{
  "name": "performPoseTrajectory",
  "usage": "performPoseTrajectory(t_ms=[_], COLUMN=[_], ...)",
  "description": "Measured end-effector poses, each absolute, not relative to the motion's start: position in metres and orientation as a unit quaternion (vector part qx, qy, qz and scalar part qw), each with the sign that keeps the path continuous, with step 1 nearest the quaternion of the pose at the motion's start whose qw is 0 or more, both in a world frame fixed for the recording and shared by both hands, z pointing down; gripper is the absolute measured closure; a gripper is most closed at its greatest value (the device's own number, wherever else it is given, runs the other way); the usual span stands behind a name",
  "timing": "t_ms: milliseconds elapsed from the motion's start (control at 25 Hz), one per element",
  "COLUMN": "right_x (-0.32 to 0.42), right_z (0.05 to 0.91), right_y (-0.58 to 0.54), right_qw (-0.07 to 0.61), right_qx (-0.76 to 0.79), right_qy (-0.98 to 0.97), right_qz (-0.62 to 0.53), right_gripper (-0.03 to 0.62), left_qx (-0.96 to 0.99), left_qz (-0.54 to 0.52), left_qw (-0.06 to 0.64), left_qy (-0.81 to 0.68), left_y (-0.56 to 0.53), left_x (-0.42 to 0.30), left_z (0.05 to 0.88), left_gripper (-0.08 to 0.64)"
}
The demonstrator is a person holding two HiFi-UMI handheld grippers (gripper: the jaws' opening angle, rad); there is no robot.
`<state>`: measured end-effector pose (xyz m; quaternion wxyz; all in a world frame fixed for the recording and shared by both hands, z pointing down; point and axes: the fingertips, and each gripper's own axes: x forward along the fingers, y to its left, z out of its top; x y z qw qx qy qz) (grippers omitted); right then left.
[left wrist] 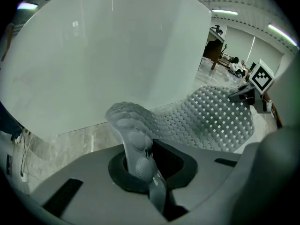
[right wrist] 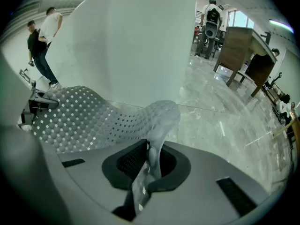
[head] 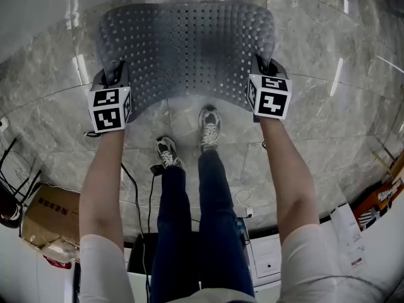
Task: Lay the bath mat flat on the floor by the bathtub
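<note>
Tub [head: 31, 11] runs off the top edge — the mat's [head: 189, 49] far edge blurs against it; its near corners are pinched out of sight.

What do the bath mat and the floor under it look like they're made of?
Bath mat: probably soft rubber or PVC, grey; it curls and droops where held, with rows of small holes and a pebbled surface. Floor: polished stone or marble-look tile, glossy; grey veining, straight joints and reflected ceiling lights. Real stone or ceramic can't be told.

Head view looks steeply down; gripper views closely face the same bath mat [head: 186, 49].
</note>
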<state>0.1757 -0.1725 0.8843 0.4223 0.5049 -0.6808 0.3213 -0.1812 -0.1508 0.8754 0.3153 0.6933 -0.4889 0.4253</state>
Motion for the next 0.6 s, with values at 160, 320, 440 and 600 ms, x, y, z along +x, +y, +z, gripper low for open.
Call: performPoseTrajectory(t_ms=[160,320,440,600], right_x=[0.181,0.185,0.184,0.184], right_z=[0.898,0.907,0.913,0.921], right_y=[-0.170,-0.168,-0.167,-0.166], right_qw=[0.424,0.428,0.427,0.430], right_qx=[0.508,0.509,0.509,0.509], right_qy=[-0.676,-0.674,-0.674,-0.672], right_qz=[0.325,0.323,0.323,0.322], right_gripper=[0.551,0.551,0.551,0.551], left_qx=[0.698,0.699,0.699,0.694], left_qz=[0.436,0.441,0.445,0.443], left_qw=[0.303,0.296,0.291,0.297], left_qy=[-0.481,-0.479,-0.478,-0.484], left_y=[-0.151,-0.150,-0.150,-0.149], left_x=[-0.179,-0.176,-0.178,-0.180], left_z=[0.889,0.898,0.904,0.911], left_gripper=[0.514,0.514,0.514,0.514])
